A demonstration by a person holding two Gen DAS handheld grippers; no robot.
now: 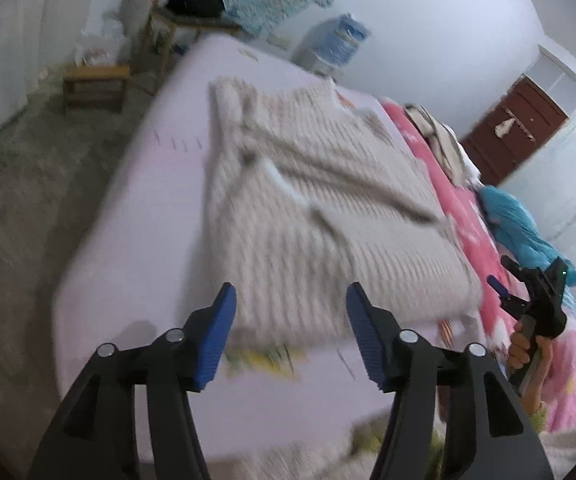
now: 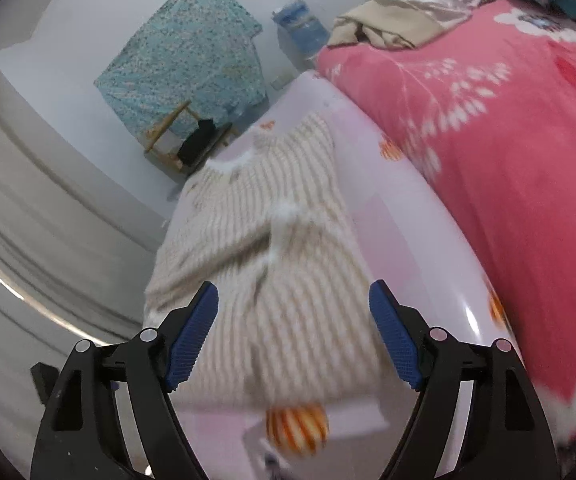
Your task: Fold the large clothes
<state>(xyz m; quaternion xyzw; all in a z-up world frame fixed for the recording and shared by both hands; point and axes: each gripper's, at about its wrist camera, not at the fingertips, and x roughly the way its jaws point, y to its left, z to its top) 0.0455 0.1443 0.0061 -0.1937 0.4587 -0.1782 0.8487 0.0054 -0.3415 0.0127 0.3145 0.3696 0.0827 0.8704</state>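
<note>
Left gripper (image 1: pixel 290 308) and right gripper (image 2: pixel 294 304): jaws apart, empty. Sweater (image 1: pixel 312 208) flat on bed (image 1: pixel 136 216), just ahead of both. Risk: pinching top layer only, so fold skews.

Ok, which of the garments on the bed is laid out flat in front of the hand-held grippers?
The beige ribbed sweater, spread on the lilac sheet. The cream clothes and teal garment lie bunched farther off.

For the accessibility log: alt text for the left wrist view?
A beige ribbed sweater lies partly folded on a lilac-sheeted bed, ahead of the open left gripper. The right gripper hovers open by a pink blanket.
</note>
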